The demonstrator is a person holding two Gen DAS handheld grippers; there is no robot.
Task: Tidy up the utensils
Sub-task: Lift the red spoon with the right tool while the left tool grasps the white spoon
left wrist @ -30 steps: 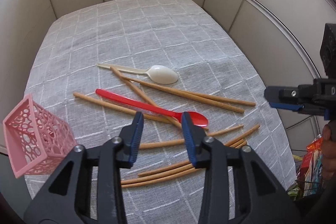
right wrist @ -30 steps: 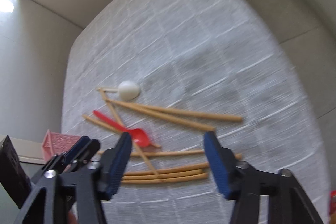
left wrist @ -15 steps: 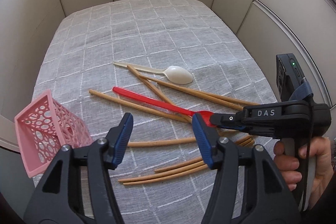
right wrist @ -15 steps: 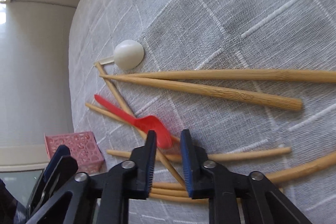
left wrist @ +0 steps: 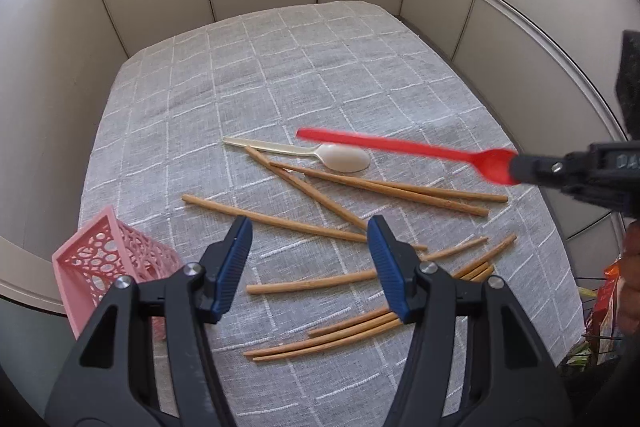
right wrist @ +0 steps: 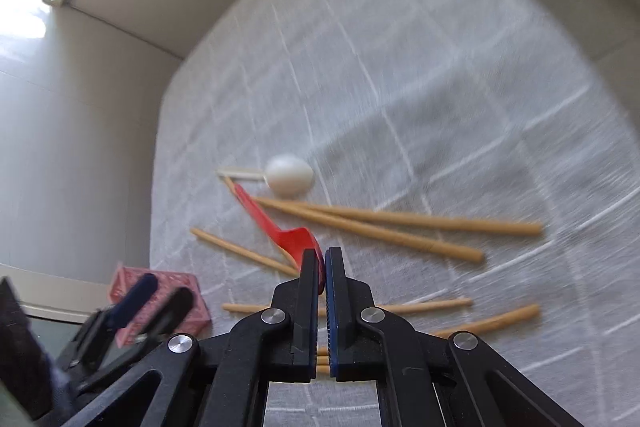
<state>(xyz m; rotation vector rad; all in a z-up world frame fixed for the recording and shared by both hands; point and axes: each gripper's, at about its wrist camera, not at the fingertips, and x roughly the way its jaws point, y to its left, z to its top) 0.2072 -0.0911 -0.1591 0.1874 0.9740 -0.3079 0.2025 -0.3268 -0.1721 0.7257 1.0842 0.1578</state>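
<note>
The right gripper (right wrist: 323, 269) is clamped on the bowl of the red plastic spoon (left wrist: 404, 147); the spoon is clear of the grey checked tablecloth (left wrist: 280, 67), handle pointing away toward the left side of the table. The pink perforated basket (left wrist: 108, 267) lies tipped at the table's near-left edge, well apart from the spoon and just beside the left gripper (left wrist: 308, 263). That gripper's jaws stand apart with nothing between them, above the scattered wooden chopsticks (left wrist: 312, 283). Judged next: the spoon must travel leftward, handle first, to the basket.
</note>
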